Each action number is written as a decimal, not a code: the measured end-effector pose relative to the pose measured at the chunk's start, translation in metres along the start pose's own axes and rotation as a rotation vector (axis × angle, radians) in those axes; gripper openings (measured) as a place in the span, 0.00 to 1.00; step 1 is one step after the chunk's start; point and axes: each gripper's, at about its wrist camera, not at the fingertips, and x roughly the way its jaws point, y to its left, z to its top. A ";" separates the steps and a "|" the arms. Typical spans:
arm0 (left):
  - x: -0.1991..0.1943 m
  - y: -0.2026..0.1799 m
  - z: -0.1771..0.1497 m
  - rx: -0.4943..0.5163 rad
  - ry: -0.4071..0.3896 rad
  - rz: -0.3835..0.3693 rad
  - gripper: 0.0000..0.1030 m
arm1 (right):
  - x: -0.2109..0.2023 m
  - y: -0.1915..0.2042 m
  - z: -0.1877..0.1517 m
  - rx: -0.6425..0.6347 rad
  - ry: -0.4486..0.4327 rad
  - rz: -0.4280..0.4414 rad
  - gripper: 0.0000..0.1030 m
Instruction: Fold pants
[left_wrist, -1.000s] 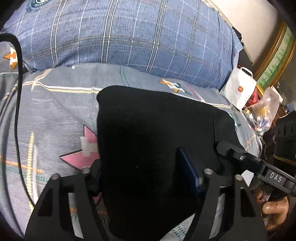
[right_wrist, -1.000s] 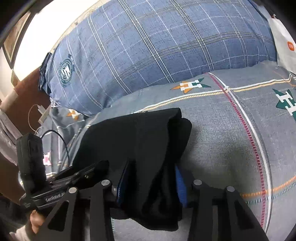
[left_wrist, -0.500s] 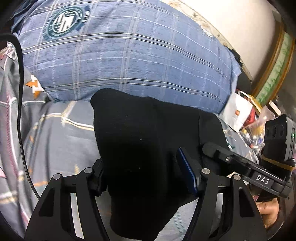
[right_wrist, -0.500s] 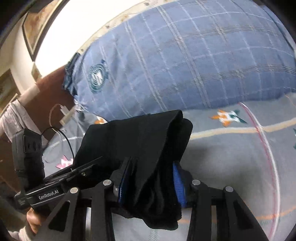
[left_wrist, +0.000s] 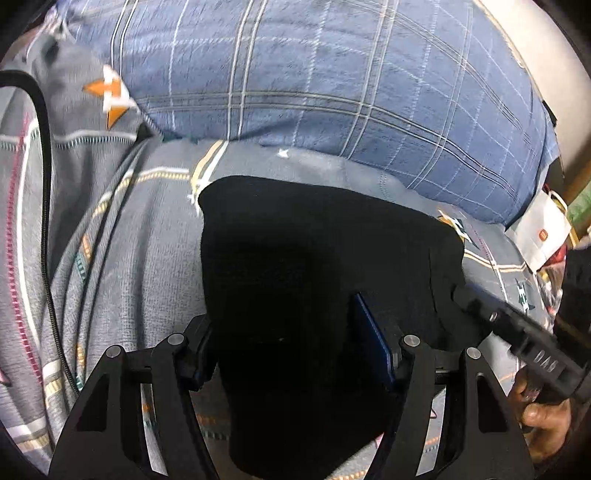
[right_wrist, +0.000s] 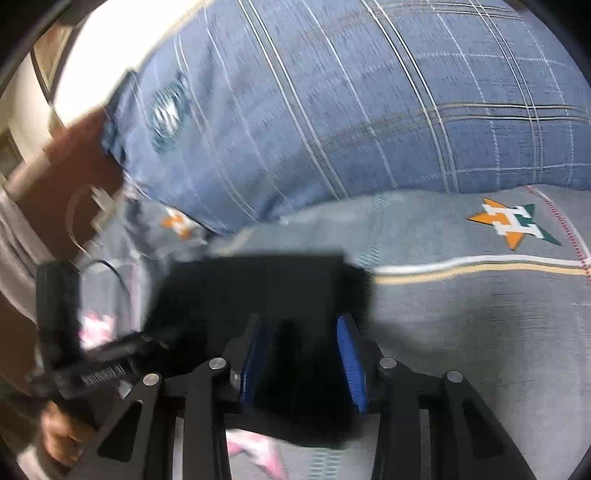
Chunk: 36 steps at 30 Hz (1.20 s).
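My left gripper (left_wrist: 291, 354) is clamped on a thick fold of the black pants (left_wrist: 317, 266), blue pads pressing both sides. My right gripper (right_wrist: 303, 363) pinches the same bundle (right_wrist: 258, 291) between its blue pads. The pants sit over the grey patterned bedsheet (left_wrist: 140, 258); the blue plaid pillow (left_wrist: 332, 81) lies beyond.

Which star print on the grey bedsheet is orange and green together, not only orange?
The star right of the black pants in the right wrist view; the smaller one shows only orange.
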 end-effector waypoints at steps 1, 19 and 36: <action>0.000 0.000 0.001 -0.006 0.004 -0.004 0.65 | 0.000 -0.002 -0.002 -0.001 -0.001 0.006 0.38; -0.032 -0.028 -0.016 0.122 -0.150 0.188 0.65 | -0.012 0.065 -0.013 -0.209 0.000 -0.039 0.38; -0.037 -0.035 -0.023 0.157 -0.218 0.260 0.67 | -0.030 0.064 -0.028 -0.158 -0.041 -0.055 0.40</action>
